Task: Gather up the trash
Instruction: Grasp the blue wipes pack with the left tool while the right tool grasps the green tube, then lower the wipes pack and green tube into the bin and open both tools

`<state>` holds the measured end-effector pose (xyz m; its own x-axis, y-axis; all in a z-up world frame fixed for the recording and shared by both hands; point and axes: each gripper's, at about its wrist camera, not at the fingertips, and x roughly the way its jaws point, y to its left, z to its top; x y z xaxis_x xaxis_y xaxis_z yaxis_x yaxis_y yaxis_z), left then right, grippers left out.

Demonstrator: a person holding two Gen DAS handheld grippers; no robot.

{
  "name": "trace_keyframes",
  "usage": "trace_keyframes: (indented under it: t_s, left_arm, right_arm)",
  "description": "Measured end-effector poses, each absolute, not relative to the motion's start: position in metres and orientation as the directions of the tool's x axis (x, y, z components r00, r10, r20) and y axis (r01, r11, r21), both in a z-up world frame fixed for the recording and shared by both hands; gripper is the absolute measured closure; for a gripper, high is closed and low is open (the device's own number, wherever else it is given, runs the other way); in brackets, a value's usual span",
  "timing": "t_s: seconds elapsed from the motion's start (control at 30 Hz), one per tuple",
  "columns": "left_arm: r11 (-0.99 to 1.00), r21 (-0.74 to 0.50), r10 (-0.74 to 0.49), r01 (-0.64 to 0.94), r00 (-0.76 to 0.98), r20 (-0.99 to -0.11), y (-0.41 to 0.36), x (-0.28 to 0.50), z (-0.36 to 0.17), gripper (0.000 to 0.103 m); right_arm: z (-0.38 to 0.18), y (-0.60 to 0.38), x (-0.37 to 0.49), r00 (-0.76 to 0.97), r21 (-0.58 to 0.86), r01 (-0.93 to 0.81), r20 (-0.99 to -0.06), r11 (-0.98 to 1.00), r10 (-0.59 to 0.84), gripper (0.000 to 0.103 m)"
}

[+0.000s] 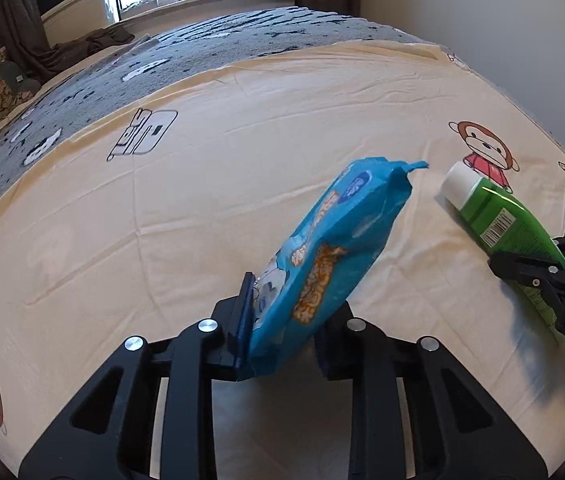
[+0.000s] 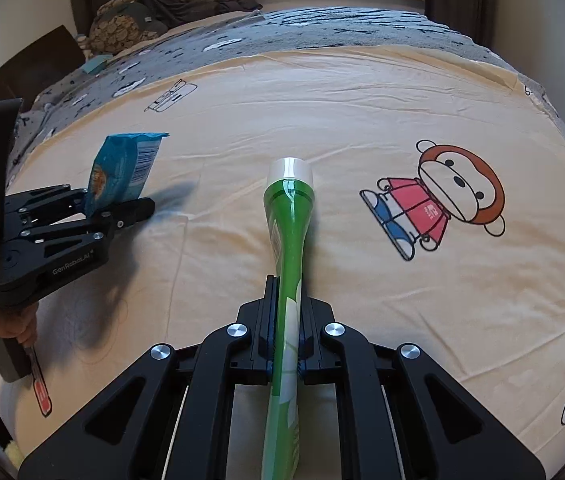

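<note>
Over the bed's (image 2: 322, 112) near edge | left gripper (image 1: 282, 320) fingers (image 1: 242, 312) clenched on blue snack packet (image 1: 334, 240), lifted tilted off the cream sheet | right gripper (image 2: 286, 336) fingers (image 2: 268, 320) clenched on green tube (image 2: 288, 216), white cap pointing away, just beside the packet

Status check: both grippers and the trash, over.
Left gripper shut on blue packet. Right gripper shut on green tube. Nothing in the way.

left wrist: close, angled down over bed (image 1: 242, 128) | right wrist: same, alongside | shared: cream sheet
</note>
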<state>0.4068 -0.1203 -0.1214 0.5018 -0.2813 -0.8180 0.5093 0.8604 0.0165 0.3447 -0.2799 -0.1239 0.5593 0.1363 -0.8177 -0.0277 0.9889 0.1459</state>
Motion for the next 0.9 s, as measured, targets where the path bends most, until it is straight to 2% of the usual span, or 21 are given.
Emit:
trace_keyframes:
  t_s: [0.27,0.63,0.9]
  left_arm:
    - [0.868,-0.087,-0.359,0.489,0.497,-0.790,-0.097,0.351,-0.104,0.086]
    - [0.878,-0.070,-0.383,0.474,0.607,-0.697,-0.067,0.211,-0.053,0.086]
    - [0.880,-0.128,-0.419,0.458,0.621,-0.662,-0.038,0.111,-0.059,0.086]
  right_arm:
    - [-0.110,-0.266,0.307,0.564,0.164,-0.054,-0.809,0.985,0.166,0.094]
    - [-0.073,-0.234,0.200,0.646,0.123,-0.129,-0.742,0.984,0.178,0.094]
    - [-0.062,-0.217,0.111,0.704,0.140,-0.184,-0.672,0.973,0.229,0.094]
